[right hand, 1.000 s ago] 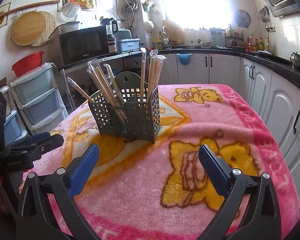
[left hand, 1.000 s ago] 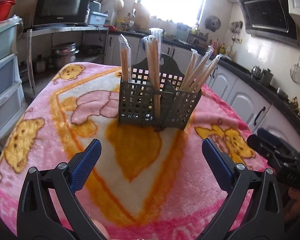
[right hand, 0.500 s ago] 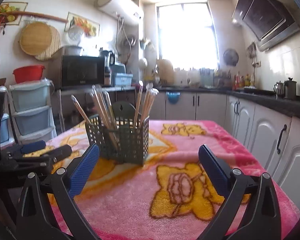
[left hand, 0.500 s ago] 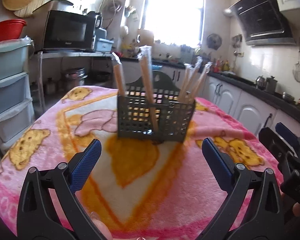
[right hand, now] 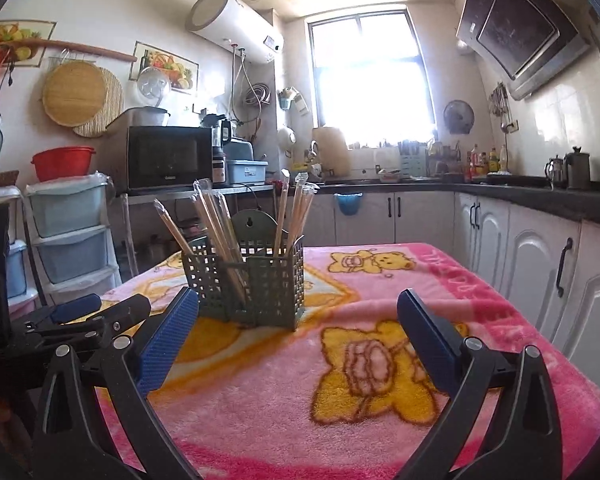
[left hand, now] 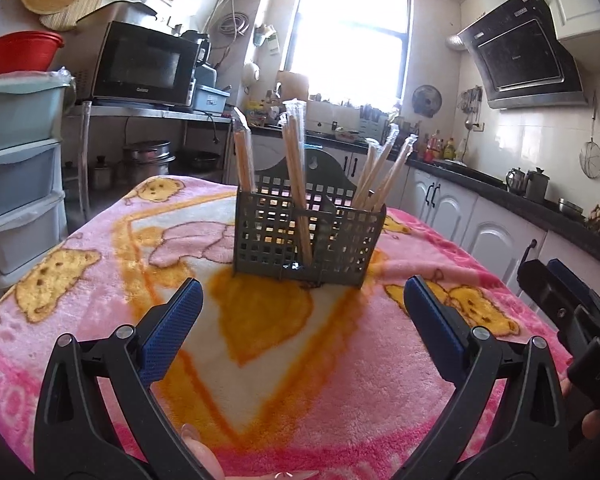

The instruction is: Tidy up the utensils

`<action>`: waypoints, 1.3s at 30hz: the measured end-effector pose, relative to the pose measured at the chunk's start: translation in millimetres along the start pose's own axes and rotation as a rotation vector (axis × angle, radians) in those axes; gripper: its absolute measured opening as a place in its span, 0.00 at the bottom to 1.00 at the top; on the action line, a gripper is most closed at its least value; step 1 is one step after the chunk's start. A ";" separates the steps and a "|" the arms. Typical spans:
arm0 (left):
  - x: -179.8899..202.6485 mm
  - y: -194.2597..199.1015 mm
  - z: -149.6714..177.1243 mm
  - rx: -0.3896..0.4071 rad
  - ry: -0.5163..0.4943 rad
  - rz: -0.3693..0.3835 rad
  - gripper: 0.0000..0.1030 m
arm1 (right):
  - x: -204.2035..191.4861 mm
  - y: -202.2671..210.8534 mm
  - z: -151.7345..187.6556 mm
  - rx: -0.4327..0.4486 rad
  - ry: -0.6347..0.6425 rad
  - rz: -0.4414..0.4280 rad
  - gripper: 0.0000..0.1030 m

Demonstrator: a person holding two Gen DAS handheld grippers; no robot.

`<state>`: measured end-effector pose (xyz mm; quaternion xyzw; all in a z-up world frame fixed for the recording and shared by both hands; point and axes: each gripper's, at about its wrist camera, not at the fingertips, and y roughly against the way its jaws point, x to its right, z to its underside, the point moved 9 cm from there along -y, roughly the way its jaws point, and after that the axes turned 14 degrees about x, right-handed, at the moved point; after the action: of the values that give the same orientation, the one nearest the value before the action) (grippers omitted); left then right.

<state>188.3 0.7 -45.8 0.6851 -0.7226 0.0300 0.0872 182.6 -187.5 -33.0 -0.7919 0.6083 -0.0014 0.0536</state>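
A grey lattice utensil basket (left hand: 308, 238) (right hand: 246, 282) stands upright on the pink blanket-covered table (left hand: 100, 280) (right hand: 380, 400). Several plastic-wrapped chopstick pairs (left hand: 296, 168) (right hand: 214, 220) stick up out of its compartments, some leaning. My left gripper (left hand: 302, 320) is open, low over the near table, a short way in front of the basket, with nothing between its blue pads. My right gripper (right hand: 298, 334) is open too and holds nothing, facing the basket from its right side. Each gripper shows at the edge of the other's view.
White cabinets under a dark counter (right hand: 520, 248) line the right side and the back. Plastic drawer units (left hand: 16, 184) (right hand: 72, 232) stand left of the table. A microwave (left hand: 144, 68) sits on a metal shelf behind.
Both grippers have tilted upward and dropped lower, so the basket sits lower in each view and more wall and ceiling show. Both remain open with nothing held.
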 end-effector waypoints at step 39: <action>-4.0 2.1 -0.6 0.011 -0.005 -0.016 0.90 | 1.6 -1.8 8.1 -0.028 -0.009 0.028 0.94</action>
<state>186.4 4.9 -45.8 0.6914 -0.7172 0.0314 0.0816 185.3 -187.9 -41.0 -0.7840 0.6190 0.0117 0.0453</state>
